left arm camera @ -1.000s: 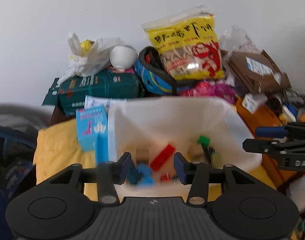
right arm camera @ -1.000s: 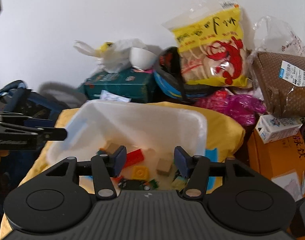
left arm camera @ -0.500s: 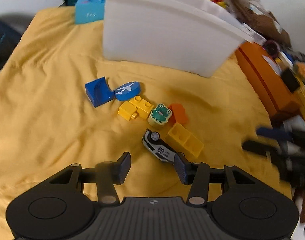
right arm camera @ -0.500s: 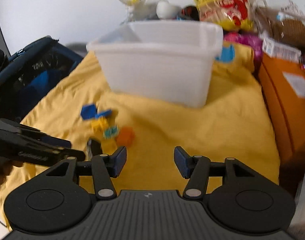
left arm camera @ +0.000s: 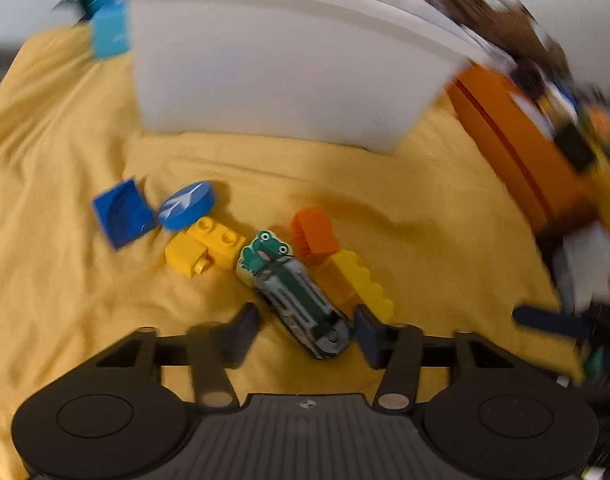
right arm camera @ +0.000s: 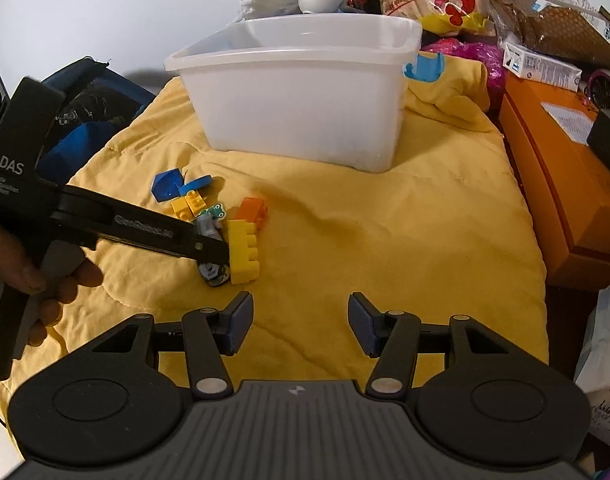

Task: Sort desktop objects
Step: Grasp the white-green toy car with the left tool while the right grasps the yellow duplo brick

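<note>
Toy car [left arm camera: 305, 308], small, grey-green and upside down on yellow cloth [left arm camera: 385, 200], lying between spread fingers of left gripper [left arm camera: 307, 330], near white plastic tub [left arm camera: 281, 60]. Best squeezed across its narrow sides, clear of yellow stud brick [left arm camera: 361, 280]. Right gripper [right arm camera: 300, 320] open, empty.

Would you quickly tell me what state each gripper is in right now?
Left gripper: open, fingers either side of the toy car on the yellow cloth, not clamped.
Right gripper: open, holding nothing.
</note>
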Action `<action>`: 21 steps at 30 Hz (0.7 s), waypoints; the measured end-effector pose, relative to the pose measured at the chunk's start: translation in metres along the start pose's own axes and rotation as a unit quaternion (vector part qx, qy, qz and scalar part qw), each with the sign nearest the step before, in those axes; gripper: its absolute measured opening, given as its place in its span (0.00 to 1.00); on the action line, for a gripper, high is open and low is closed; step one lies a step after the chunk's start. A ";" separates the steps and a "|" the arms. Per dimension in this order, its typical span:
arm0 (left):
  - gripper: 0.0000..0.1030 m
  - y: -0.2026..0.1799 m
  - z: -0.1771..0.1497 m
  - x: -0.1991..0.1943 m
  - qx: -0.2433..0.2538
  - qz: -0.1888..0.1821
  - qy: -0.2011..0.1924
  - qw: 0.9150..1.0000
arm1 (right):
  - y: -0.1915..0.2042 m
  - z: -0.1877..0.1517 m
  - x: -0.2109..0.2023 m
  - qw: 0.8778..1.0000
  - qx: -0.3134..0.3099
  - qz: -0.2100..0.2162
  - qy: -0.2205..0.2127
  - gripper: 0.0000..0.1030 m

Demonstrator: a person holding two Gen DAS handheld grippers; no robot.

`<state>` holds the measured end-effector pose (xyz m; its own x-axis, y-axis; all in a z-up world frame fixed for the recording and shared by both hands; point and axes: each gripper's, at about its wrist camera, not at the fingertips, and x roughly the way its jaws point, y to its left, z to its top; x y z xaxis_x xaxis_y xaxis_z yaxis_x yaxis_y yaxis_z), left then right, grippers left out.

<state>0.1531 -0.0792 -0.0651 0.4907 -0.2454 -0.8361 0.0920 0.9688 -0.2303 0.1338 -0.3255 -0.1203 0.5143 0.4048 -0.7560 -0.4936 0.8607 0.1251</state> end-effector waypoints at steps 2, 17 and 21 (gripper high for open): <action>0.46 0.001 -0.004 -0.004 0.033 0.009 -0.001 0.999 | 0.000 -0.001 0.000 1.000 0.000 0.000 0.001 0.55; 0.60 0.055 -0.028 -0.050 0.045 0.045 -0.008 0.998 | 0.031 0.021 0.047 1.000 -0.012 0.027 0.002 0.61; 0.57 0.057 -0.025 -0.036 0.008 0.039 0.009 0.999 | 0.038 0.026 0.071 1.000 0.008 0.019 0.022 0.61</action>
<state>0.1189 -0.0161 -0.0605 0.4814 -0.1693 -0.8600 0.0671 0.9854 -0.1565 0.1694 -0.2562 -0.1525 0.4633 0.4237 -0.7784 -0.5002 0.8501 0.1650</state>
